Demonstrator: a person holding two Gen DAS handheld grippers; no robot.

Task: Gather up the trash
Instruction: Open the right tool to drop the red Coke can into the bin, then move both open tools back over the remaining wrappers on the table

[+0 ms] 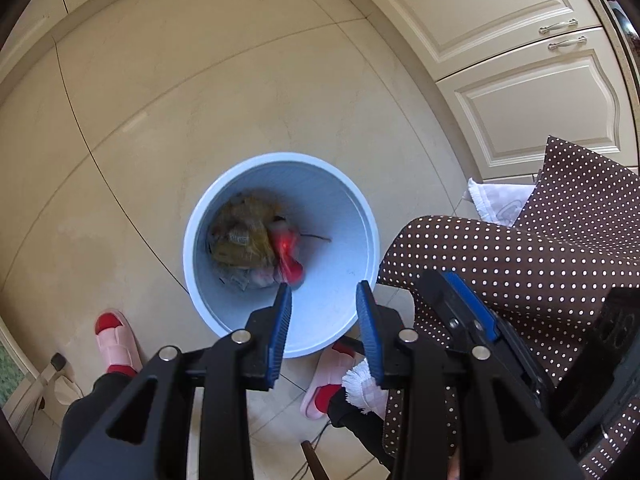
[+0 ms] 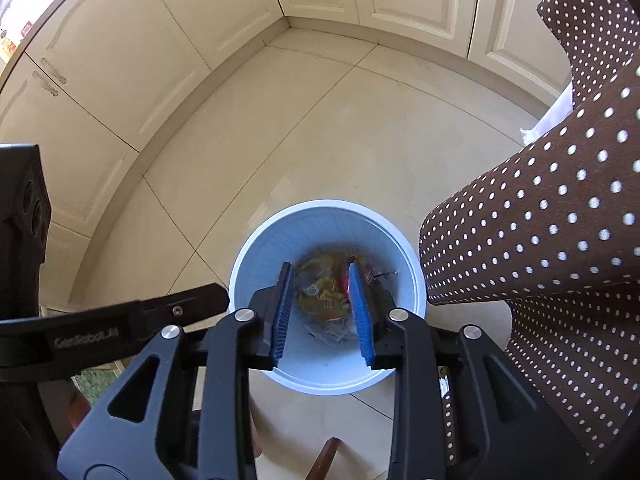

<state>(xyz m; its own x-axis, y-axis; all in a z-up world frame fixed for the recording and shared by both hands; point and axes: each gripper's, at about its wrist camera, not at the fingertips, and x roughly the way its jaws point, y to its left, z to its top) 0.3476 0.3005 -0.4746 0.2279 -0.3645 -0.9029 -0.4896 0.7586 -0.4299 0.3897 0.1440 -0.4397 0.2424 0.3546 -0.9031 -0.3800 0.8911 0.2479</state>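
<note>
A light blue round trash bin [image 1: 336,216] stands on the tiled floor and shows in both views [image 2: 276,240]. Inside lie crumpled yellowish wrappers [image 1: 244,236] and a blurred red piece of trash [image 1: 286,252]; the same pile [image 2: 324,296] shows in the right wrist view. My left gripper [image 1: 325,292] is open and empty above the bin's near rim. My right gripper [image 2: 321,276] is open and empty, directly above the bin's opening. The right gripper's body [image 1: 472,320] shows at the right of the left wrist view.
A brown tablecloth with white dots [image 1: 540,256] hangs at the right, close to the bin [image 2: 560,216]. Cream cabinets [image 1: 520,60] line the walls [image 2: 100,80]. The person's feet in pink slippers [image 1: 116,344] stand beside the bin. A white fringed cloth [image 1: 500,200] hangs behind the tablecloth.
</note>
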